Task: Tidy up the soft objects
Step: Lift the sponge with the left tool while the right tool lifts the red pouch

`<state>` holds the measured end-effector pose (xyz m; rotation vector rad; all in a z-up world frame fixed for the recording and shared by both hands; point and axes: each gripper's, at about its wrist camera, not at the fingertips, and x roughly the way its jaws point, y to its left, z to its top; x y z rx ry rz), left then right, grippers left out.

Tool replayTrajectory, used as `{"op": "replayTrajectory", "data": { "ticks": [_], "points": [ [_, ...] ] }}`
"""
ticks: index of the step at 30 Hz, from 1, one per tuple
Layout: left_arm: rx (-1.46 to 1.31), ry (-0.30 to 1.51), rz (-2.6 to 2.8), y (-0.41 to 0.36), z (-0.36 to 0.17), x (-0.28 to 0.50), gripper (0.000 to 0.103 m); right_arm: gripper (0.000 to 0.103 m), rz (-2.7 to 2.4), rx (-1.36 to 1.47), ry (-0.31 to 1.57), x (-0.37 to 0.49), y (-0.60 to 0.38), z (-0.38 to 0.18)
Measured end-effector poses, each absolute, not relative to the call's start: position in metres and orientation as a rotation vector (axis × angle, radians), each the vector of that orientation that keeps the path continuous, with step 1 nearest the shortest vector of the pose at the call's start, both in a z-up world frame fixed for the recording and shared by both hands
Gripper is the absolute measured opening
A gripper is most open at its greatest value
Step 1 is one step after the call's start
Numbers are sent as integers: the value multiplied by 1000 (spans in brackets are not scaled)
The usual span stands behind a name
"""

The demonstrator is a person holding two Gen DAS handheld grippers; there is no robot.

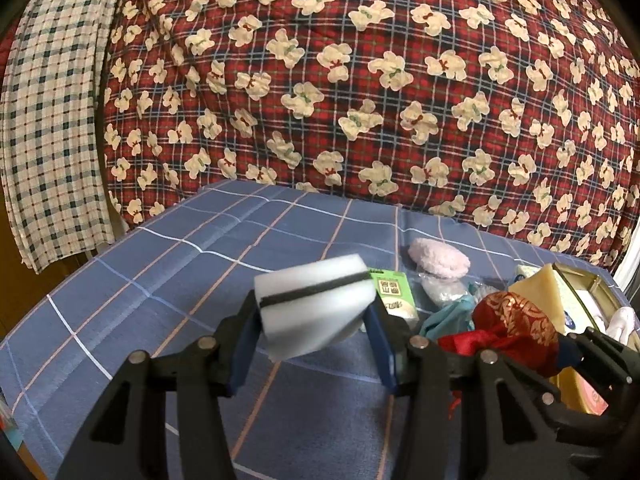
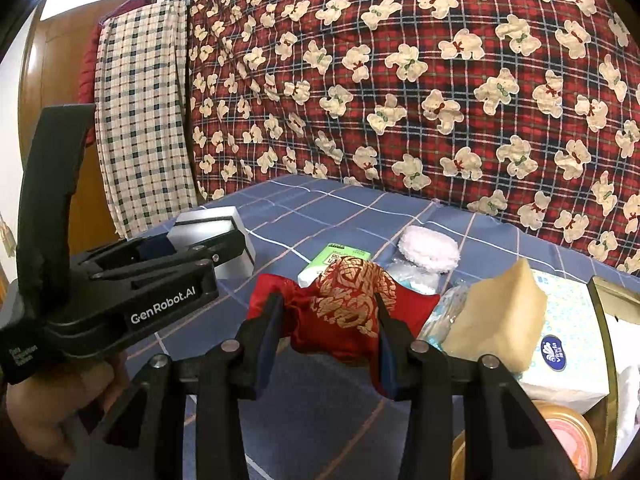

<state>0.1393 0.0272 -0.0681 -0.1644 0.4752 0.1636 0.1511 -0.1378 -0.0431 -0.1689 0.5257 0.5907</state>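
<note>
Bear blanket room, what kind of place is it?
Probably a bedroom at home. A big bear-print quilt hangs behind, checked clothing hangs on a hanger, and a blue plaid sheet covers the surface.

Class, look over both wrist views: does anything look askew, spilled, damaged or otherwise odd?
Nothing is spilled or damaged. The white sponge sits tilted in the left gripper. The right gripper pinches a crumpled red pouch. The remaining soft items lie jumbled beside the tissue box.

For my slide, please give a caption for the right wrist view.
Right gripper fingers clamp a red brocade pouch over the blue checked cloth.
</note>
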Motion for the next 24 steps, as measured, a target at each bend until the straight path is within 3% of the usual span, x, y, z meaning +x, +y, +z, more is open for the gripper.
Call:
{"op": "replayTrajectory", "data": {
  "ticks": [24],
  "points": [
    [-128, 380, 186, 22, -60, 124, 50, 45, 598, -134, 441, 142, -149, -37]
  ]
}}
